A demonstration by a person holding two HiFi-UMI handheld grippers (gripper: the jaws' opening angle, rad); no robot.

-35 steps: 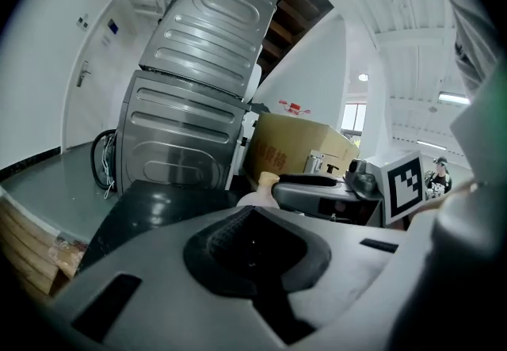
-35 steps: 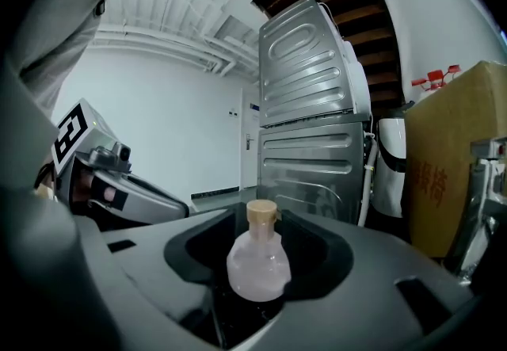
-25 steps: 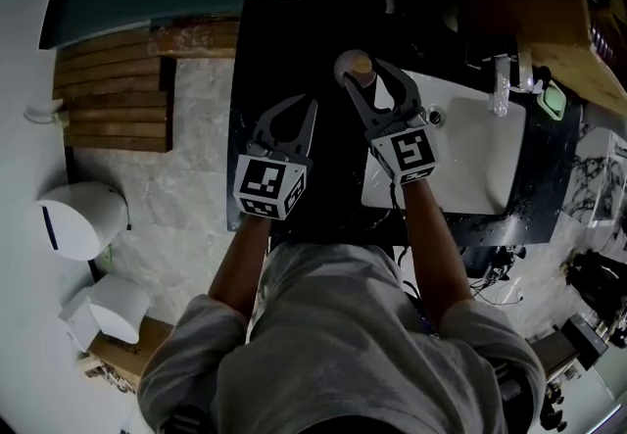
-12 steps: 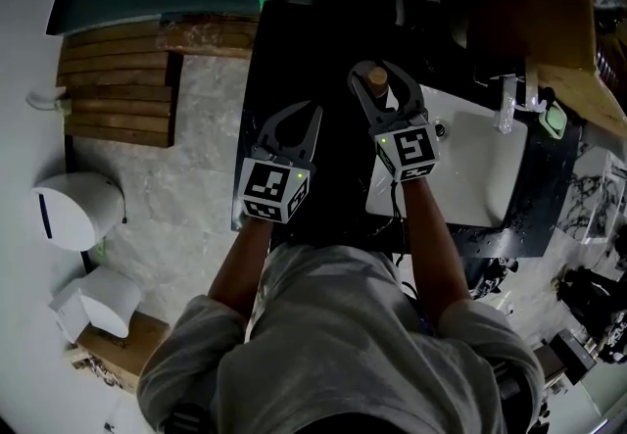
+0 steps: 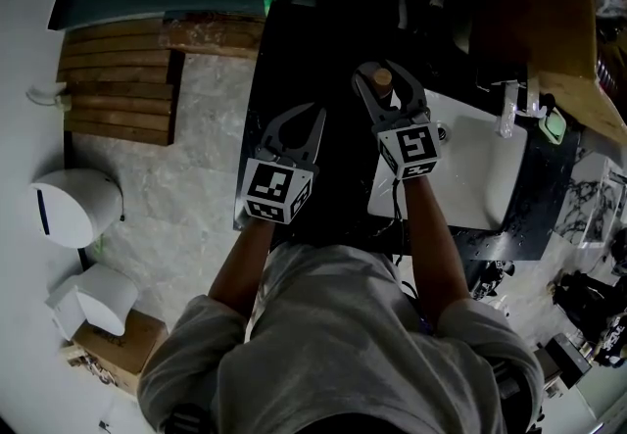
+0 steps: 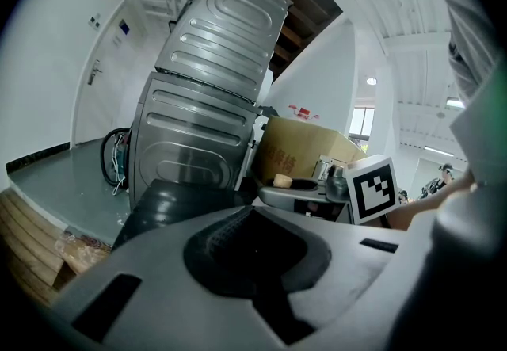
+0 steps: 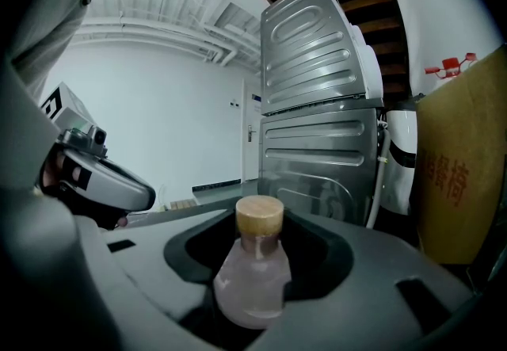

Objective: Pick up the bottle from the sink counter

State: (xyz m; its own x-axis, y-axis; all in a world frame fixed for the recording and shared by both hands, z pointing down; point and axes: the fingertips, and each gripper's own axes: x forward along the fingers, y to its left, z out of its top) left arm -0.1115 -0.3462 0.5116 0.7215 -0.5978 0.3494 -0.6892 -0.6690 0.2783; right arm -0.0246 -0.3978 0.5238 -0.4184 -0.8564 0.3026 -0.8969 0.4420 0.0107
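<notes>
A small clear bottle (image 5: 382, 81) with a round wooden cap stands upright between the jaws of my right gripper (image 5: 383, 75), which is shut on it. In the right gripper view the bottle (image 7: 253, 282) fills the hollow of the jaws, its cap (image 7: 259, 217) showing above them. It is held over the dark counter (image 5: 338, 163) just left of the white sink basin (image 5: 475, 172). My left gripper (image 5: 302, 120) hangs a hand's width to the left over the same dark top, its jaws closed with nothing in them. The right gripper's marker cube (image 6: 372, 188) shows in the left gripper view.
A tap (image 5: 509, 104) and a green soap dish (image 5: 552, 124) sit at the sink's far side. Grey stacked appliances (image 6: 206, 112) and a cardboard box (image 6: 305, 155) stand ahead. On the floor at the left are a wooden slat mat (image 5: 113, 84) and a white toilet (image 5: 73, 212).
The right gripper and the bottle have drifted slightly right and down in the head view as the head turned. The grip is unchanged, and the left gripper has kept its place beside it.
</notes>
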